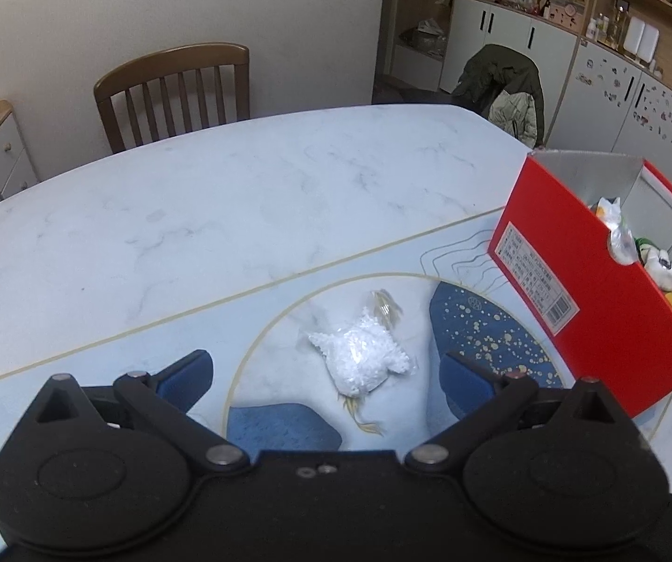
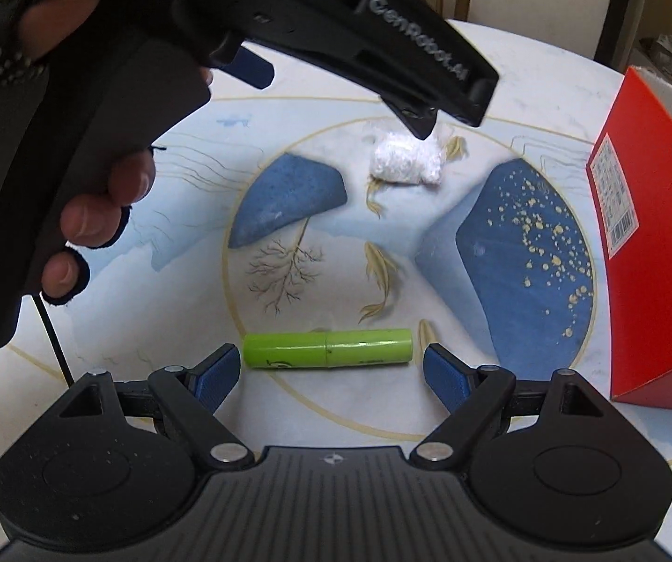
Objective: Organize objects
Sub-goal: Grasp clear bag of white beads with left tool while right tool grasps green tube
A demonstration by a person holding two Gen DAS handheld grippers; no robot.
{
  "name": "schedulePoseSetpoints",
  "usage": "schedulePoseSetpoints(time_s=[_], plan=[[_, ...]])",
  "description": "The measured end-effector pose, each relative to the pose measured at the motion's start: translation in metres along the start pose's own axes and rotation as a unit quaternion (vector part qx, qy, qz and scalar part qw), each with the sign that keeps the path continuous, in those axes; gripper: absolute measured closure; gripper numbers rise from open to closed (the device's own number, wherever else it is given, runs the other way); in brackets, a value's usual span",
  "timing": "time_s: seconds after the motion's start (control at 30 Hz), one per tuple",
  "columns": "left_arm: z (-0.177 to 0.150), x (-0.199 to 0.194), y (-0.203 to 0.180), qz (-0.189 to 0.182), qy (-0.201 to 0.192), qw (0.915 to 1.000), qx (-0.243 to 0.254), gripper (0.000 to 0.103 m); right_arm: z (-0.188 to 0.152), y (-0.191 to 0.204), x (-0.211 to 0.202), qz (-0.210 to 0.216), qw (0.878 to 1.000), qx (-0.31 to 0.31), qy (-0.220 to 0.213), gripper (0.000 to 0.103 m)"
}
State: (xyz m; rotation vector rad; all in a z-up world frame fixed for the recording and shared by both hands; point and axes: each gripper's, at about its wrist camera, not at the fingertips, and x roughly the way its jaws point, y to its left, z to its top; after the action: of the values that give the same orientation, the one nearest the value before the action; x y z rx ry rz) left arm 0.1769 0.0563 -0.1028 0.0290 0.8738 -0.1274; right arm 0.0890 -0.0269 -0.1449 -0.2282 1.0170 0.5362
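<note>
The white bag (image 1: 364, 359) in front of you is a small clear plastic pouch packed with white granules, its neck twisted off toward the far side; it lies on the printed mat (image 1: 289, 309) inside the gold ring, between two blue shapes. Your left gripper (image 1: 326, 374) hangs over it with both blue pads spread wide, one on each side, neither touching it.

Only your right wrist view shows the green tube (image 2: 327, 349): a lime-green cylinder lying on its side, with a seam near its middle and a small dark mark too small to read. It rests on the mat just ahead of your right gripper (image 2: 331, 370), whose fingers stand wide apart at either end of it, holding nothing. The same view shows your gloved hand (image 2: 87, 206) around the left tool's handle, and white lettering on that tool that looks like "GenRobot.AI". The white bag (image 2: 406, 161) sits farther off there, partly under the left tool's tip.

To your right stands the red box (image 1: 607, 309), open-topped, with a white barcode label (image 1: 537, 276) whose print cannot be read. Only the left wrist view looks inside it, where several small items already lie. That view also shows the marble table (image 1: 242, 187) and a wooden chair (image 1: 176, 89) beyond.
</note>
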Motion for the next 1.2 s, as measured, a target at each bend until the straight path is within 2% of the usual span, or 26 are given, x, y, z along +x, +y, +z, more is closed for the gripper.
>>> schedulePoseSetpoints(time_s=[0.27, 0.43, 0.67, 0.97, 1.03, 1.1, 1.2], plan=[[0.006, 0.026, -0.011, 0.004, 0.008, 0.9999, 0.007, 0.000, 0.001, 0.003, 0.010, -0.013, 1.000, -0.013, 0.005, 0.017], [0.005, 0.046, -0.012, 0.004, 0.023, 0.9997, -0.005, 0.000, 0.001, 0.005, 0.011, -0.016, 1.000, -0.025, -0.002, 0.017], [0.003, 0.055, -0.012, 0.021, 0.014, 0.9996, -0.007, 0.002, 0.002, 0.006, 0.011, -0.013, 0.999, -0.033, -0.004, 0.017], [0.003, 0.056, -0.011, 0.017, 0.019, 0.9995, -0.021, 0.030, 0.001, 0.006, 0.008, -0.009, 0.999, -0.037, 0.002, 0.018], [0.003, 0.058, -0.011, 0.015, 0.024, 0.9993, -0.024, 0.038, 0.001, 0.006, 0.007, -0.008, 0.999, -0.037, 0.002, 0.021], [0.003, 0.059, -0.011, 0.013, 0.031, 0.9992, -0.023, 0.055, 0.001, 0.006, 0.005, -0.005, 0.999, -0.037, 0.002, 0.022], [0.002, 0.060, -0.011, 0.014, 0.032, 0.9991, -0.023, 0.057, 0.000, 0.004, 0.003, 0.000, 0.999, -0.034, 0.003, 0.022]])
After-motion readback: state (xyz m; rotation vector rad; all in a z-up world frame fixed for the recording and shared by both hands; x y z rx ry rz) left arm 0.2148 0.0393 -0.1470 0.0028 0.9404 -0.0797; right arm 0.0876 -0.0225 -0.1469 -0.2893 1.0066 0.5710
